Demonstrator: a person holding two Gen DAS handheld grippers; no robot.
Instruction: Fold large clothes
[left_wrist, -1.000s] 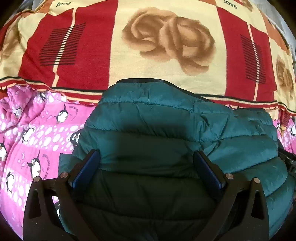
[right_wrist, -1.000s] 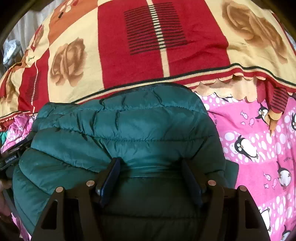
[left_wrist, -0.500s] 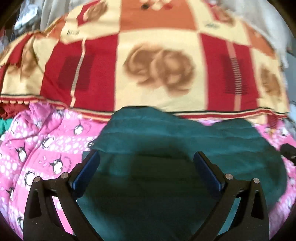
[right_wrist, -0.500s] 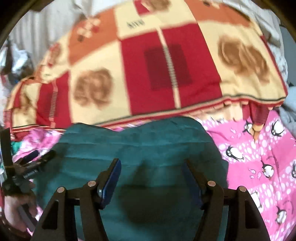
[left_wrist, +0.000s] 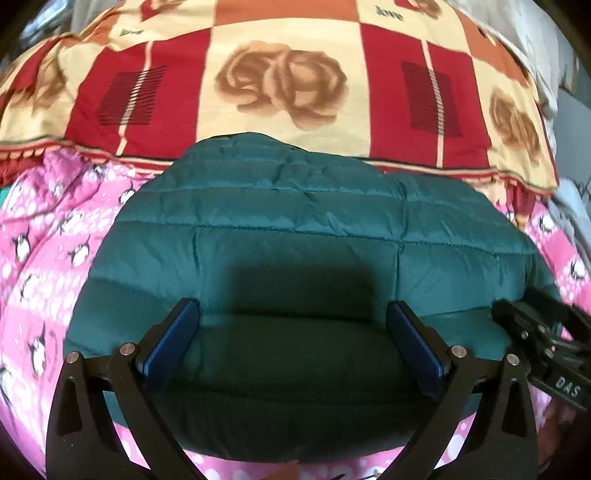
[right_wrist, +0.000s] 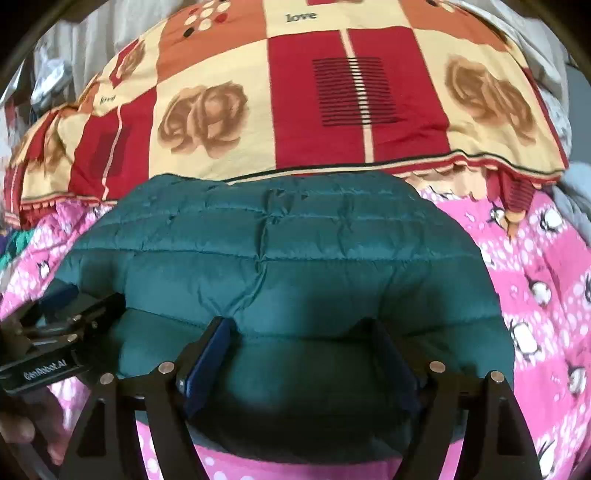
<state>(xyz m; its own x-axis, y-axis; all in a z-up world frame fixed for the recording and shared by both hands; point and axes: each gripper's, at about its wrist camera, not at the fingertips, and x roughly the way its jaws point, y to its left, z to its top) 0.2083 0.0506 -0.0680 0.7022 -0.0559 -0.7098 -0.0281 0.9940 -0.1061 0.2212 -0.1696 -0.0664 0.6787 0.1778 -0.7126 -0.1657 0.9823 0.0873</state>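
Note:
A dark green quilted jacket (left_wrist: 295, 229) (right_wrist: 280, 258) lies folded into a compact bundle on the pink penguin sheet (left_wrist: 44, 266). My left gripper (left_wrist: 291, 332) hovers over the jacket's near edge, its blue pads (left_wrist: 173, 339) wide apart and the puffy fold between them unpressed. To its right my right gripper (right_wrist: 301, 350) is over the same edge. Its jaws are opening, with the jacket's thick fold bulging between the pads (right_wrist: 207, 354). Each gripper shows in the other's view: the right gripper (left_wrist: 535, 343), the left gripper (right_wrist: 66, 332).
A red and cream rose-print blanket (left_wrist: 280, 81) (right_wrist: 295, 110) covers the bed behind the jacket, its fringed edge touching the jacket's far side. Pink sheet (right_wrist: 535, 280) flanks the jacket on both sides. A person's hand (right_wrist: 22, 432) holds the left gripper.
Both grippers drew back toward the near side, so the jacket looks smaller and flatter with more blanket showing. The right jaws stand wider apart than before.

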